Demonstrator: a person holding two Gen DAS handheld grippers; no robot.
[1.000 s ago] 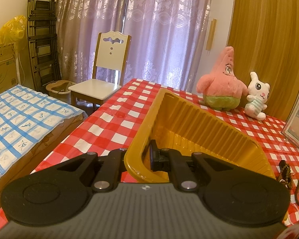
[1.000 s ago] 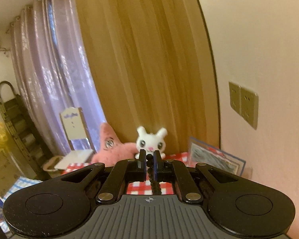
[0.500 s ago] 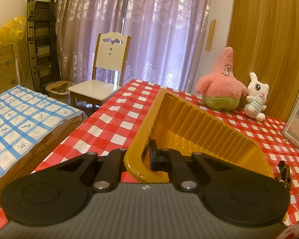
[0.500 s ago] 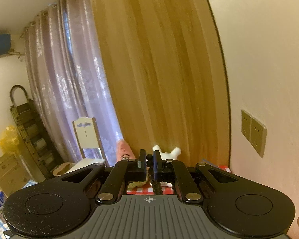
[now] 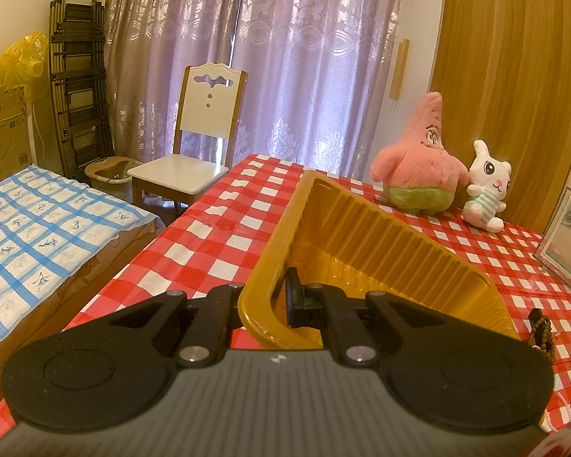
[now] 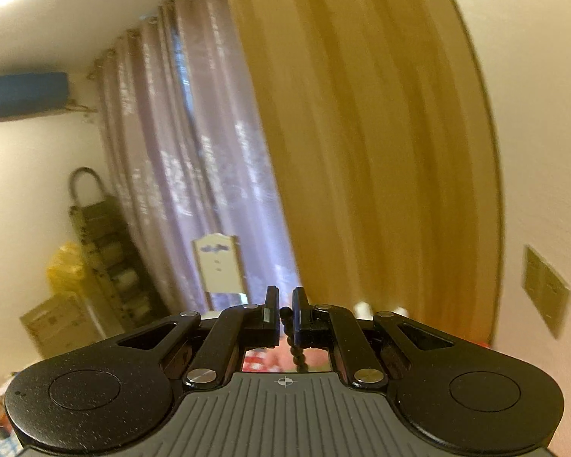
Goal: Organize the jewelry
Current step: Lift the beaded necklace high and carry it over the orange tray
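Observation:
My left gripper [image 5: 274,297] is shut on the near rim of a yellow ribbed plastic tray [image 5: 380,251], which rests on the red-and-white checked table [image 5: 217,243]. A brown bead bracelet [image 5: 541,333] lies on the table right of the tray. My right gripper [image 6: 284,306] is shut on a dark bead string [image 6: 295,346] that hangs down between its fingers. It is tilted up high toward the curtain and wooden panel, and the view is blurred.
A pink starfish plush [image 5: 418,167] and a white rabbit plush [image 5: 485,190] sit at the table's far side. A picture frame [image 5: 567,243] stands at the right edge. A white chair [image 5: 194,152] and a bed [image 5: 38,236] are to the left.
My right gripper has lifted and tilted upward with the bead string, so the plush toys and table have dropped out of its view. The left gripper and tray have stayed still.

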